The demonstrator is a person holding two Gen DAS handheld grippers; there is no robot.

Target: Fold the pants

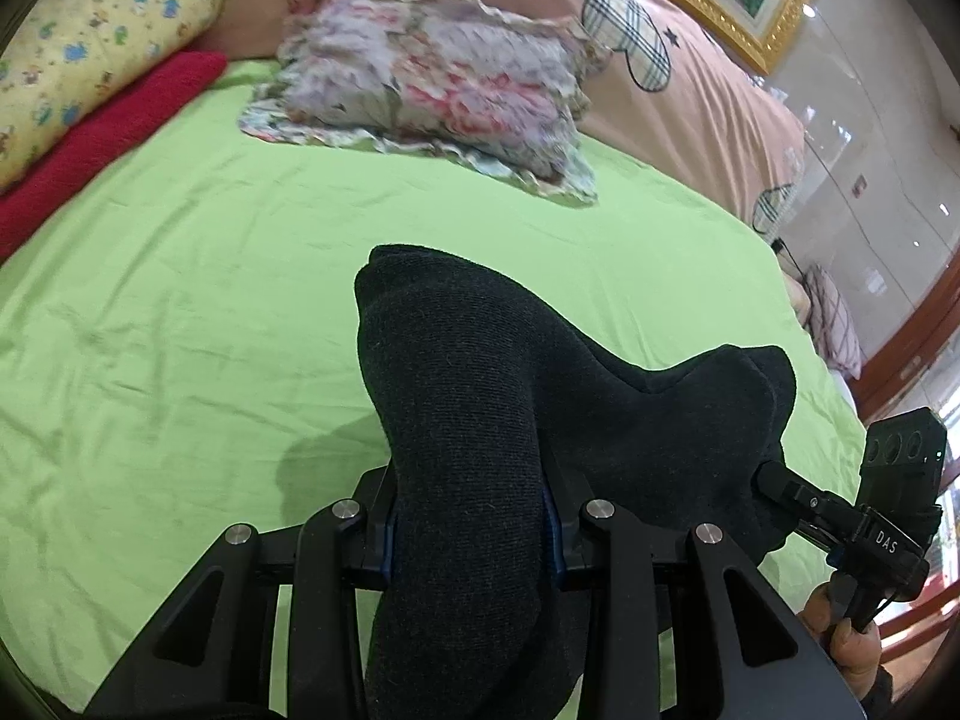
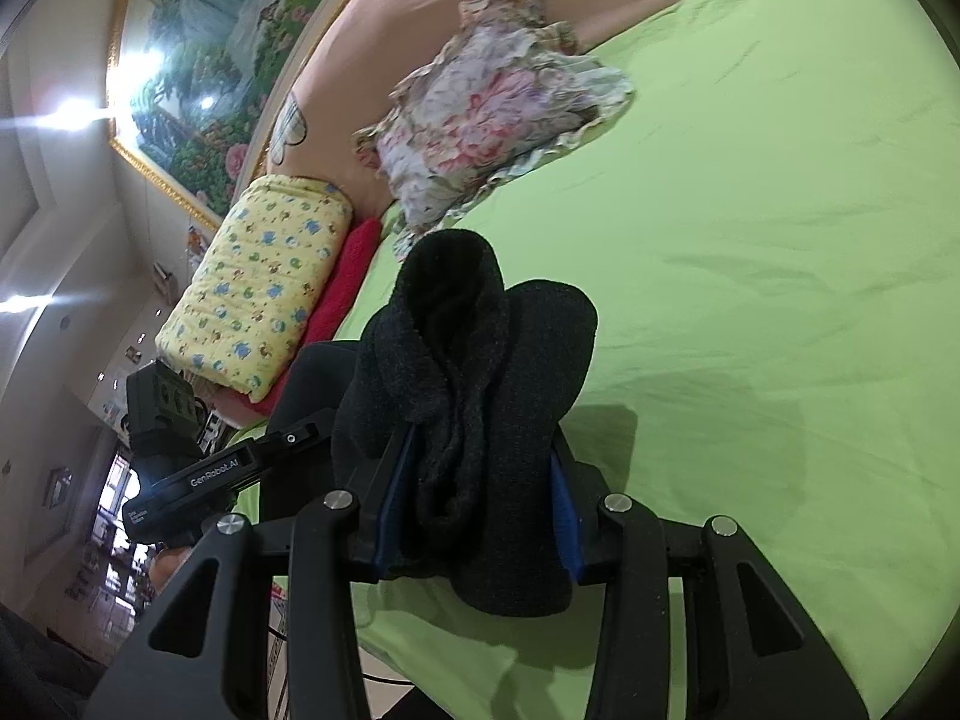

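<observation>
Both grippers clamp bunched parts of the dark pants (image 1: 480,396): the left gripper (image 1: 471,531) and the right gripper (image 2: 480,510) hold them lifted above the green sheet (image 1: 180,300), near the floral pillow (image 1: 432,78). No neat fold shows yet; laying out and folding seem left.

Dark charcoal knit pants (image 1: 480,420), bunched, seemingly lifted above the bed

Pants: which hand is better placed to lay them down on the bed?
Neither clearly. Left gripper and right gripper both pinch the black pants above the green sheet; they should lower together.
</observation>
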